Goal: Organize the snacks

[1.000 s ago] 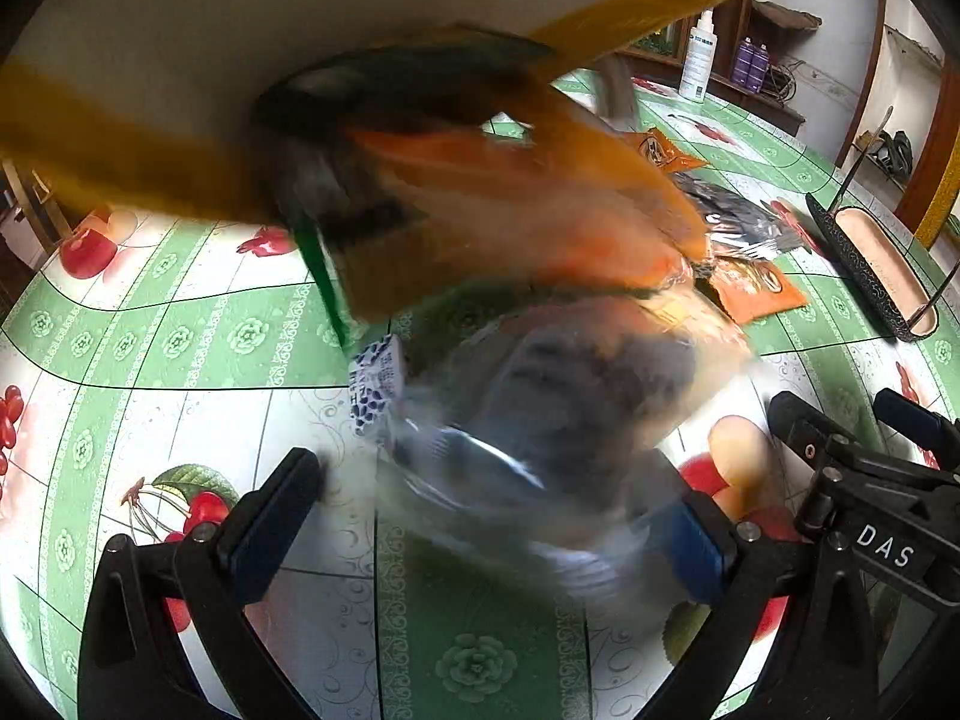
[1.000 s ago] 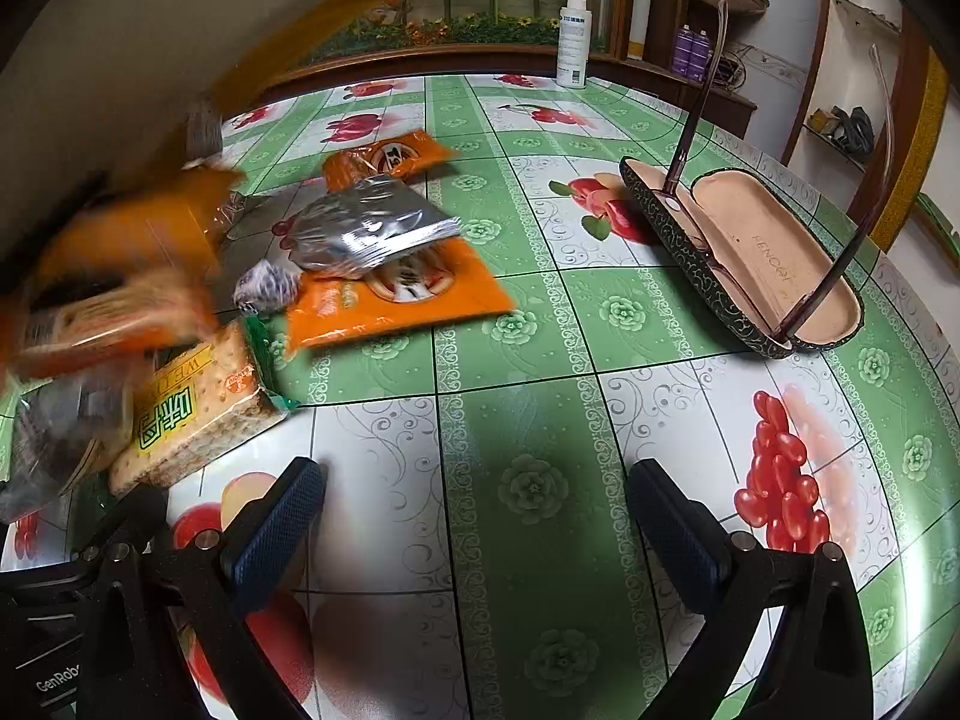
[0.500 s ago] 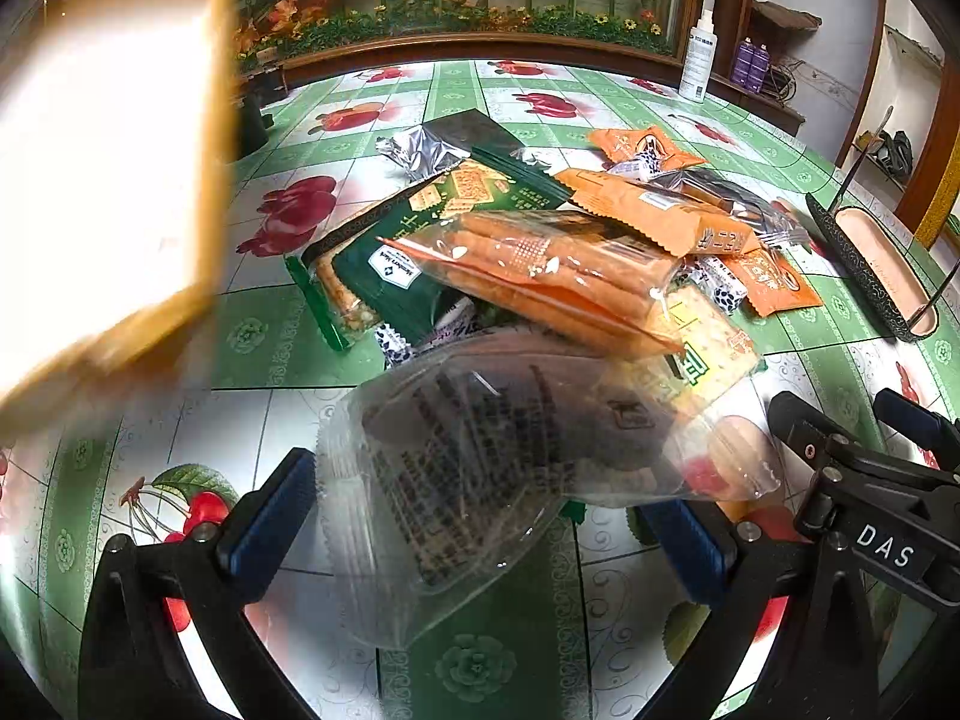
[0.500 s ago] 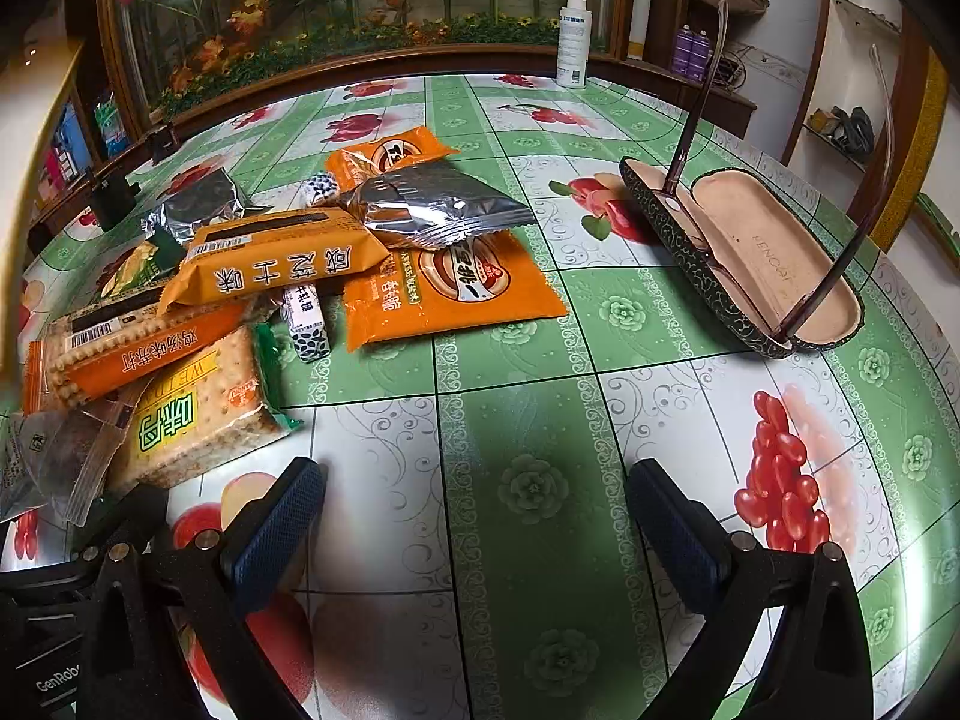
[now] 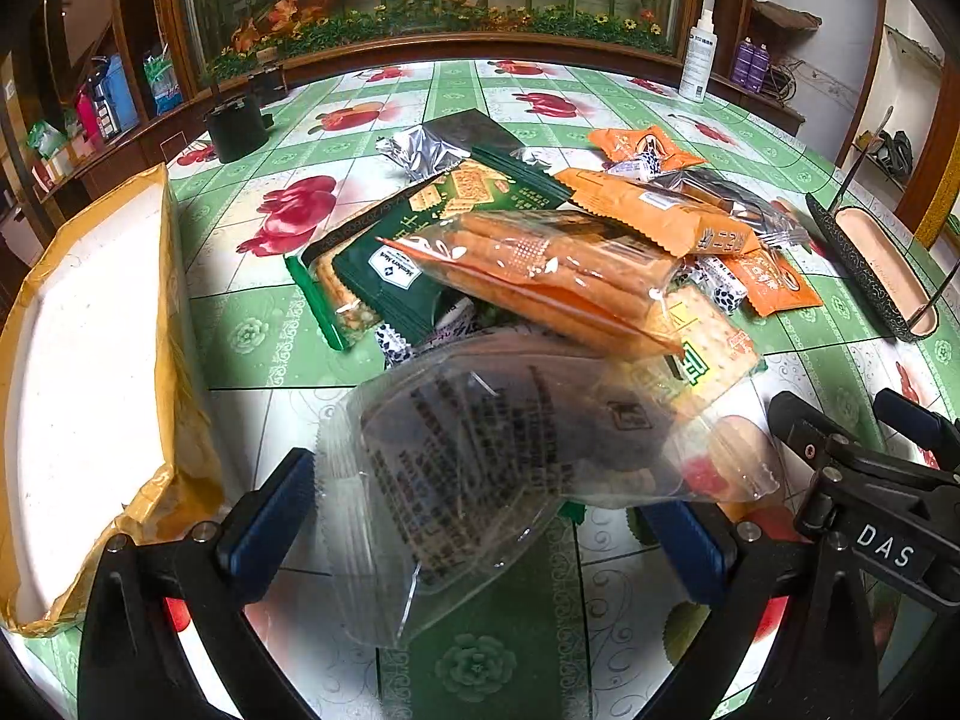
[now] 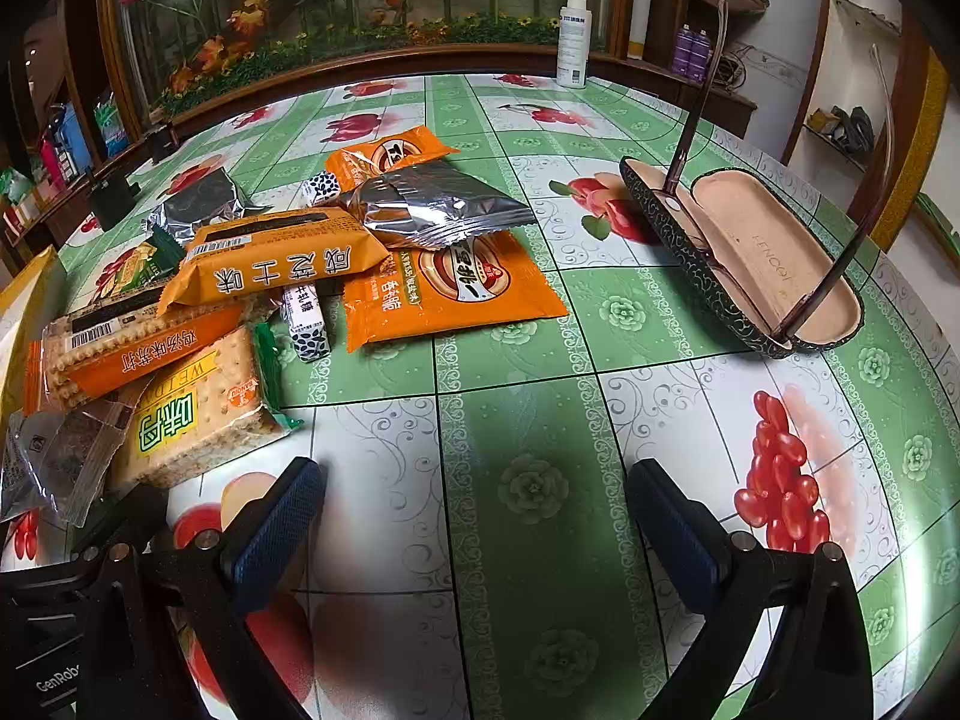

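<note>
A pile of snack packets lies on the green flowered tablecloth [image 5: 252, 330]. Nearest me is a clear packet [image 5: 498, 468] with dark print, lying between the wide-apart fingers of my left gripper [image 5: 474, 531], which is open and does not pinch it. Behind it are a see-through orange biscuit-stick pack [image 5: 540, 276], a dark green cracker pack [image 5: 420, 228] and an orange packet [image 5: 654, 210]. In the right wrist view the pile sits at the left: a cracker pack [image 6: 198, 414], a silver foil pack [image 6: 432, 210], a flat orange packet [image 6: 462, 294]. My right gripper [image 6: 480, 522] is open over bare cloth.
A white box edged with yellow tape [image 5: 78, 372] lies at the left of the pile. An open glasses case [image 6: 750, 258] holding glasses stands to the right. A spray bottle [image 6: 573, 39] is at the far edge, a black container [image 5: 237, 126] at the far left.
The box, held over the table a second ago with packets falling blurred from it, has swung away to the left. The packets now lie still in a pile. Neither gripper has moved.
</note>
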Available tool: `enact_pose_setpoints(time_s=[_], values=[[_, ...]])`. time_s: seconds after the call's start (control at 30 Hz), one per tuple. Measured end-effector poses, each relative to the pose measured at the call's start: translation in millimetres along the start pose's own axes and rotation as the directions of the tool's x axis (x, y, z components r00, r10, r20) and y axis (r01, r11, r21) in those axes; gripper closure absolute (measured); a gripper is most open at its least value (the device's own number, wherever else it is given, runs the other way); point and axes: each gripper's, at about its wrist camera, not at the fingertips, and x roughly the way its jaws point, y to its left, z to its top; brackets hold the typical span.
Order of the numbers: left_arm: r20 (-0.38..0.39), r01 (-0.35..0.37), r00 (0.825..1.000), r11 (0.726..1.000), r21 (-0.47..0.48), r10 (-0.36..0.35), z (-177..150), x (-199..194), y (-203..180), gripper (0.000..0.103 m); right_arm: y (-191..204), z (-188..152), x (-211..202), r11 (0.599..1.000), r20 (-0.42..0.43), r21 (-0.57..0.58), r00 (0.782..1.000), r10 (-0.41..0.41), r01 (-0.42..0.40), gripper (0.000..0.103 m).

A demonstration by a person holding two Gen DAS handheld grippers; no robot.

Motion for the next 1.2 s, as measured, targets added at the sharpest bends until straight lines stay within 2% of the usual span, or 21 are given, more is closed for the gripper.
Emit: enact_pose_setpoints(time_s=[0.4, 0.53, 0.7, 0.77, 0.83, 0.9, 1.03, 1.1, 1.13, 1.2], values=[[-0.007, 0.008, 1.0, 1.0, 0.014, -0.008, -0.1, -2.5, 2.6, 0.0, -1.9, 1.1, 0.7, 1.0, 0.0, -0.006, 1.0, 0.014, -0.014, 0.001], [-0.056, 0.079, 0.996, 0.994, 0.077, -0.074, -5.2, -11.7, 9.2, 0.0, -6.6, 1.8, -2.1, 0.993, -0.006, -0.06, 0.995, 0.103, -0.103, 0.001], [0.072, 0.178, 0.98, 0.977, 0.118, -0.187, -11.5, -37.0, 17.3, 0.001, -30.2, -0.5, -9.6, 0.966, -0.026, -0.004, 0.966, 0.258, -0.258, 0.001], [0.104, 0.142, 0.982, 0.982, 0.127, -0.155, -2.0, -39.9, 18.8, 0.001, -35.5, -1.7, -12.0, 0.954, -0.033, 0.009, 0.954, 0.299, -0.299, 0.001], [0.034, 0.154, 0.986, 0.978, 0.14, -0.16, 14.0, -31.3, 20.4, 0.001, -40.1, -6.2, -16.0, 0.941, -0.029, 0.02, 0.94, 0.34, -0.339, 0.001], [0.016, 0.16, 0.986, 0.975, 0.156, -0.165, 21.9, -21.7, 16.0, 0.001, -42.2, -10.3, -19.6, 0.933, -0.03, 0.015, 0.932, 0.361, -0.36, 0.001], [-0.05, 0.253, 0.967, 0.949, 0.187, -0.248, 14.3, -22.8, -7.6, 0.009, -53.5, -15.6, -28.0, 0.921, -0.017, 0.022, 0.921, 0.39, -0.39, 0.0], [-0.079, 0.373, 0.928, 0.904, 0.209, -0.365, 6.3, -40.1, -18.3, 0.011, -62.7, -17.0, -34.1, 0.913, 0.0, 0.024, 0.913, 0.408, -0.408, 0.0], [-0.071, 0.389, 0.921, 0.896, 0.213, -0.383, 4.0, -47.2, -20.4, 0.012, -66.7, -16.9, -36.0, 0.912, 0.005, 0.024, 0.912, 0.411, -0.411, 0.0], [-0.047, 0.352, 0.935, 0.904, 0.244, -0.351, 0.7, -57.2, -25.7, 0.014, -73.0, -17.3, -40.7, 0.913, 0.029, 0.015, 0.913, 0.407, -0.407, 0.0]])
